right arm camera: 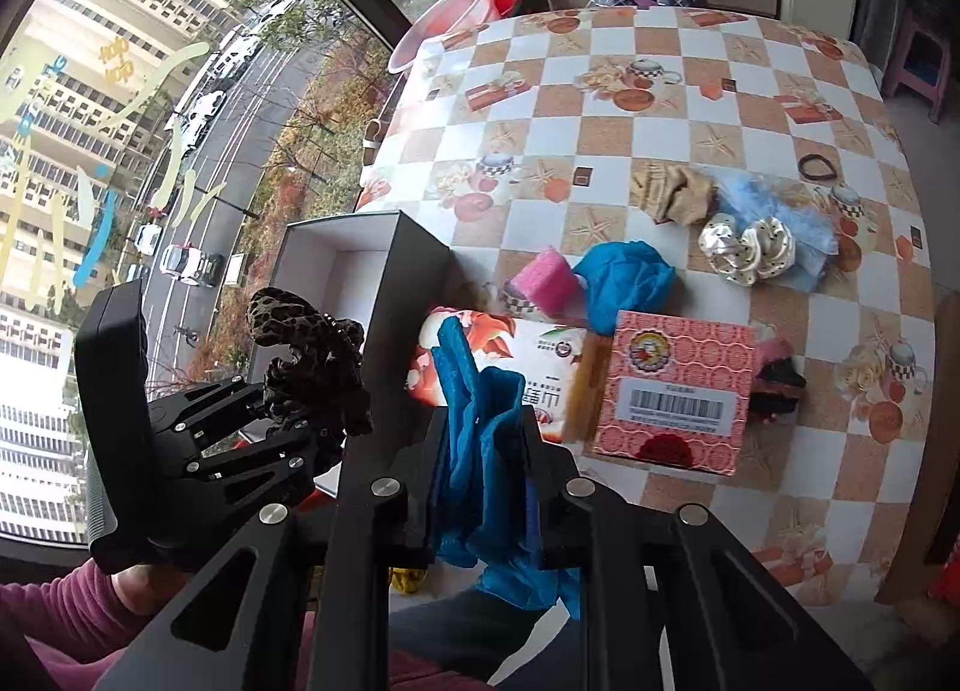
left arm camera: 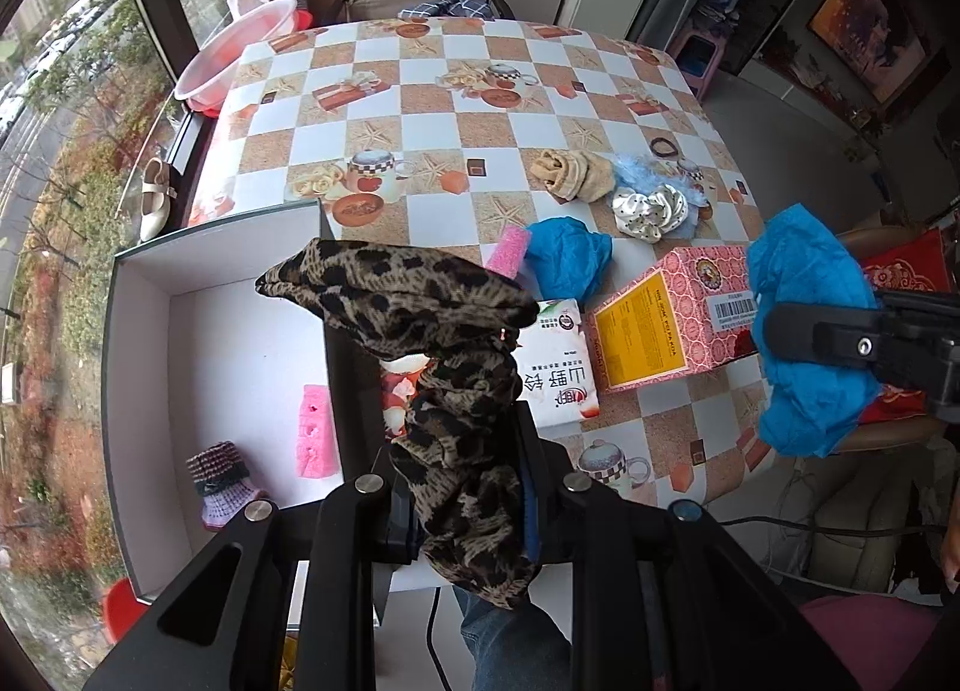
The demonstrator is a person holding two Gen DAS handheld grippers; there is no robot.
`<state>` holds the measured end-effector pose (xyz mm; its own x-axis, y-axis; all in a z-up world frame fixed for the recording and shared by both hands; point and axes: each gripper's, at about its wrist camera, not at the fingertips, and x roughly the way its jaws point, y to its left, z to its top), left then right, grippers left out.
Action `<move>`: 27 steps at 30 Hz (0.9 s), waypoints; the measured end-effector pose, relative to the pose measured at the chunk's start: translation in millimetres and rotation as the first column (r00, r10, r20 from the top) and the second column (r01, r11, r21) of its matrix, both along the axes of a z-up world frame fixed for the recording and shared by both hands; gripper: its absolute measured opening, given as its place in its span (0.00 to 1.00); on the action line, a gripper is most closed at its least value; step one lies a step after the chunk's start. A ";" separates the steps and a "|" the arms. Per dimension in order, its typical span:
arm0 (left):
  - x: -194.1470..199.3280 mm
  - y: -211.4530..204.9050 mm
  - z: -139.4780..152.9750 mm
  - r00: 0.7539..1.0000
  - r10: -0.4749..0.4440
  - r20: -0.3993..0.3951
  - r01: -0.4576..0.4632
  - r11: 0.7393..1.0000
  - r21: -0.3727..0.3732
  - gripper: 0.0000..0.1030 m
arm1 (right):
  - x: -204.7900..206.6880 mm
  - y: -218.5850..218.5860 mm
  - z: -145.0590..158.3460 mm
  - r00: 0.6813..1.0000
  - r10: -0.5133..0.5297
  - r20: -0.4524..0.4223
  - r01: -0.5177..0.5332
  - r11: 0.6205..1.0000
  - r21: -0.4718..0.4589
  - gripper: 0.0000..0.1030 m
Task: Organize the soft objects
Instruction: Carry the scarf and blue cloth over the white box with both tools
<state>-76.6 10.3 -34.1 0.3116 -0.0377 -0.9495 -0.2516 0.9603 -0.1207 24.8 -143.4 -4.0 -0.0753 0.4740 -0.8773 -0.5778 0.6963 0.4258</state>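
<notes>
Left tool (left arm camera: 462, 451): clamped on leopard scrunchie (left arm camera: 420, 319), raised just right of white box (left arm camera: 144, 331), for sorting. Right tool (right arm camera: 486, 451): clamped on blue cloth (right arm camera: 480, 421), above desk (right arm camera: 660, 109), awaiting placement.

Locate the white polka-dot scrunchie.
The white polka-dot scrunchie lies on the table's far right, against the blue fluffy scrunchie, right of the beige cloth.
</notes>
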 end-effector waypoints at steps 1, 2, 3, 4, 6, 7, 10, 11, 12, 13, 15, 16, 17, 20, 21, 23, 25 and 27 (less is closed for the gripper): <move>-3.3 3.2 1.7 1.000 0.011 0.007 -0.011 1.000 0.000 0.25 | -3.3 5.9 0.3 1.000 0.013 -0.001 -0.013 1.000 0.002 0.21; -6.7 6.9 2.8 1.000 0.023 0.013 -0.023 1.000 0.000 0.25 | -6.4 11.8 0.1 1.000 0.026 -0.003 -0.026 1.000 0.002 0.21; -10.4 10.7 3.9 0.999 0.036 0.018 -0.036 0.999 -0.001 0.25 | -9.9 17.9 0.4 0.999 0.039 -0.002 -0.039 0.999 0.002 0.21; -13.8 14.7 4.7 0.999 0.049 0.023 -0.049 0.999 -0.004 0.25 | -13.1 24.3 0.7 0.998 0.055 -0.002 -0.055 0.998 0.002 0.21; -21.2 22.3 6.0 0.997 0.076 0.031 -0.076 0.997 -0.005 0.25 | -19.4 36.3 1.5 0.996 0.085 0.002 -0.085 0.996 0.000 0.21; -24.8 26.2 6.5 0.995 0.090 0.034 -0.090 0.996 -0.006 0.25 | -22.4 42.4 1.9 0.995 0.100 0.004 -0.100 0.995 0.000 0.21; -35.0 37.9 6.5 0.991 0.130 0.040 -0.130 0.991 -0.010 0.25 | -30.5 60.0 2.9 0.990 0.143 0.007 -0.143 0.990 -0.001 0.21; -38.0 42.1 6.2 0.989 0.143 0.042 -0.142 0.990 -0.012 0.25 | -32.4 65.9 2.7 0.988 0.156 0.008 -0.156 0.988 -0.001 0.21; -41.2 45.8 5.8 0.987 0.155 0.042 -0.154 0.988 -0.013 0.25 | -35.2 71.6 2.9 0.985 0.171 0.010 -0.171 0.985 -0.002 0.21; -43.8 49.2 5.2 0.985 0.167 0.041 -0.167 0.986 -0.013 0.25 | -37.0 77.2 2.8 0.983 0.184 0.012 -0.184 0.983 -0.004 0.21; -49.9 56.2 4.3 0.981 0.191 0.042 -0.191 0.981 -0.015 0.25 | -41.8 87.8 3.0 0.978 0.210 0.016 -0.210 0.978 -0.005 0.21; -52.9 59.7 3.9 0.978 0.202 0.042 -0.202 0.979 -0.015 0.25 | -43.9 92.8 3.0 0.975 0.223 0.017 -0.223 0.975 -0.006 0.21; -55.4 63.0 3.4 0.976 0.214 0.042 -0.213 0.977 -0.015 0.25 | -45.5 97.7 3.2 0.972 0.232 0.018 -0.232 0.973 -0.007 0.21; -63.0 72.7 2.5 0.969 0.244 0.041 -0.243 0.970 -0.018 0.25 | -49.9 110.6 4.1 0.965 0.262 0.022 -0.262 0.965 -0.008 0.21; -65.0 75.7 2.2 0.967 0.253 0.040 -0.252 0.968 -0.017 0.25 | -51.3 114.5 4.5 0.962 0.272 0.023 -0.271 0.962 -0.008 0.21; -68.6 81.9 1.5 0.962 0.270 0.040 -0.270 0.963 -0.018 0.25 | -53.4 122.1 4.5 0.957 0.288 0.024 -0.288 0.958 -0.011 0.21; -71.3 87.5 0.9 0.957 0.288 0.041 -0.287 0.958 -0.018 0.25 | -54.5 129.4 4.1 0.953 0.303 0.024 -0.303 0.953 -0.013 0.21; -74.6 92.8 -0.1 0.951 0.305 0.040 -0.305 0.952 -0.019 0.25 | -56.3 136.2 3.4 0.948 0.318 0.024 -0.318 0.948 -0.015 0.21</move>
